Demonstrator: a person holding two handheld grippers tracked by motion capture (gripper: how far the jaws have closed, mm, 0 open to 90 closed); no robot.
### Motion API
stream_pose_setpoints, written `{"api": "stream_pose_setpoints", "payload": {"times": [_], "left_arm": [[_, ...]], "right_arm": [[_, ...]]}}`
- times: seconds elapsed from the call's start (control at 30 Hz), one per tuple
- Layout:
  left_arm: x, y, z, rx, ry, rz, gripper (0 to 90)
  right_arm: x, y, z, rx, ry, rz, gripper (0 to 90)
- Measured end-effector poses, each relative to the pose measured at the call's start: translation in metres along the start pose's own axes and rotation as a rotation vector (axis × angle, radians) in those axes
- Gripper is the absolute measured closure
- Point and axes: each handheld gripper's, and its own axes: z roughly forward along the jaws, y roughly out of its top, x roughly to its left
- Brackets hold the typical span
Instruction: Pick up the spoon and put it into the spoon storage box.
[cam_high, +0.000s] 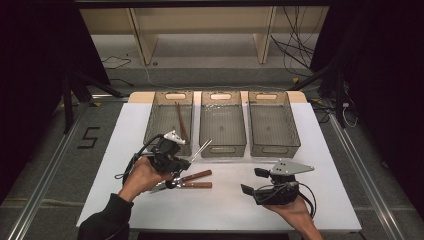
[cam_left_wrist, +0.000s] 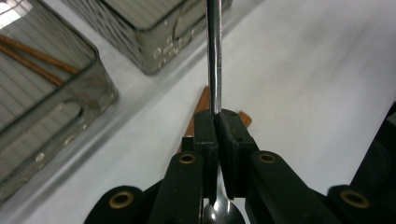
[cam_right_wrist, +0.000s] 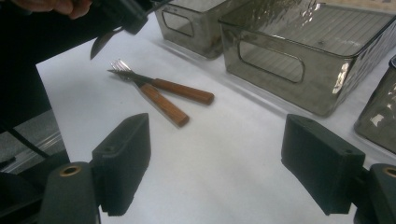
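Observation:
My left gripper (cam_high: 184, 162) is shut on the thin handle of a metal spoon (cam_high: 201, 150) and holds it off the white table. In the left gripper view the jaws (cam_left_wrist: 215, 122) pinch the handle (cam_left_wrist: 214, 56), with the spoon's bowl low between them. The bowl (cam_right_wrist: 99, 43) hangs at the top left of the right gripper view. Two wooden-handled utensils (cam_high: 196, 180) lie side by side on the table below the spoon; one is a fork (cam_right_wrist: 122, 66). My right gripper (cam_high: 254, 181) rests near the front right, open, with nothing between its pads (cam_right_wrist: 126, 154).
Three smoky transparent bins stand in a row at the back: the left bin (cam_high: 152, 125) holds brown chopsticks (cam_high: 180, 120), then the middle bin (cam_high: 222, 145) and the right bin (cam_high: 274, 145). The white table (cam_high: 225, 210) ends close behind both hands.

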Motion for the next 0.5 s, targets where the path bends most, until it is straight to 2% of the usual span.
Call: {"api": "stream_pose_setpoints", "payload": {"times": [0.5], "left_arm": [[0.01,0.048,-0.001,-0.119,-0.013,-0.02,85.6]], "right_arm": [[0.0,0.0,-0.001,-0.005,0.002,0.003,24.7]]}}
